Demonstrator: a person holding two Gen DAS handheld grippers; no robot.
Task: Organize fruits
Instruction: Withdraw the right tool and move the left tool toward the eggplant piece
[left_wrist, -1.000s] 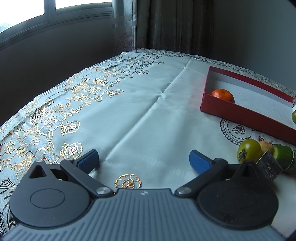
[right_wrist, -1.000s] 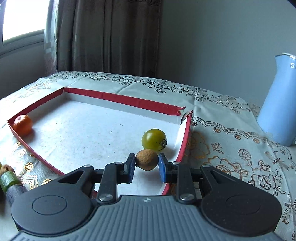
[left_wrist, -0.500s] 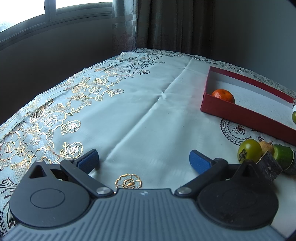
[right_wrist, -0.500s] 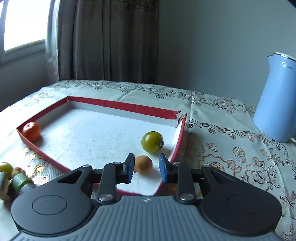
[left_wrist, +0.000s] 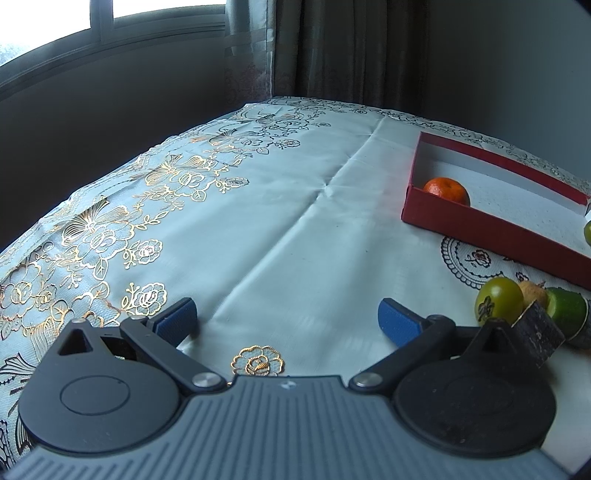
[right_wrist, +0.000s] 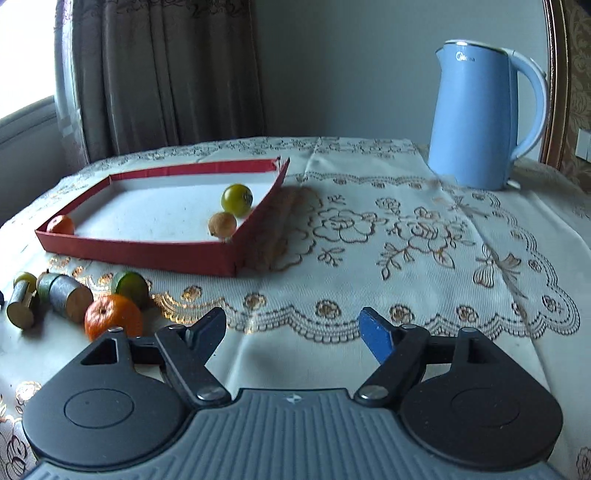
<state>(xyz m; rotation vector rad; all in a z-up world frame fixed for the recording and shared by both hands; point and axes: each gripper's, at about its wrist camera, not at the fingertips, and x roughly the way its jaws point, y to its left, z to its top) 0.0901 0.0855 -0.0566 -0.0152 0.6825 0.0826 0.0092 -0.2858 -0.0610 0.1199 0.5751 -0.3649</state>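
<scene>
Curtained corner, grey wall, a table under a pale cloth (right_wrist: 388, 258) with gold floral print; a blue kettle (right_wrist: 484, 118) is standing at the far right. The right gripper (right_wrist: 291, 332) is now sitting back from the red tray (right_wrist: 147, 254), over bare cloth, jaws spread wide with nothing between them; they have just been opening. A second ago those pads were clamped on the small brown fruit (right_wrist: 222, 224) above the tray floor; that fruit is now lying inside the tray near its right wall, just beside the green tomato (right_wrist: 237, 199), with a small orange (right_wrist: 61, 225) in the far left corner. So 3 fruits are in. The left gripper (left_wrist: 288, 321) is resting in the same place as before, jaws wide apart and holding nothing. Still waiting on the cloth in front of the tray: a loose orange (right_wrist: 112, 321), a green-skinned piece (right_wrist: 129, 286), another green tomato (left_wrist: 498, 301) and some short wooden cylinders (right_wrist: 70, 299) mixed in with them. Judgement: 1 placement is finished, and the loose orange, nearest the right gripper, is looking like the easy next pick.
</scene>
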